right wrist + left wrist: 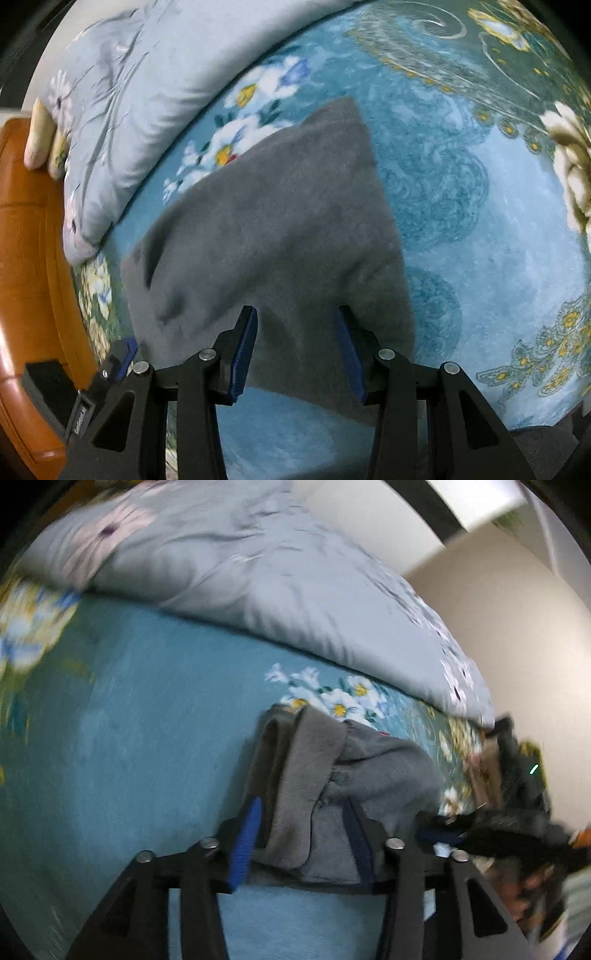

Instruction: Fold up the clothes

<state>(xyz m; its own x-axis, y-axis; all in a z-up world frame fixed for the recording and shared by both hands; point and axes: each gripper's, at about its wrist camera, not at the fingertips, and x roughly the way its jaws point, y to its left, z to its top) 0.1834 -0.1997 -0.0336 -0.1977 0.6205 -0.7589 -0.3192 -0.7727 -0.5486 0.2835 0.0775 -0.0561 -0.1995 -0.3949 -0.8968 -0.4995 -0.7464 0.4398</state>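
A grey garment (266, 236) lies on the bed (480, 221), on a teal flowered blanket, and both tools are over its near edge. The left tool (301, 834) has its jaws standing partly apart, with a bunched, doubled-over part of the cloth (332, 775) between them; the pads do not look pressed on it, so I judge this fold is being let go. The right tool (297, 350) is also partly open, straddling the edge of the garment, and I cannot tell whether its pads bite the fleece or merely sit beside it.

To do this step well, the left tool should lift clear straight off the cloth so the thick fleece does not drag with the pads and undo the fold. The right tool should hold the edge flat meanwhile, then smooth the lump.

A pale blue duvet (122, 110) is heaped just beyond the garment, near enough to catch a wide sweep. A wooden bed frame (33, 258) runs along the side nearest the left tool, with that tool almost against it. The left view is blurred towards its right edge, where dark shapes are unclear.
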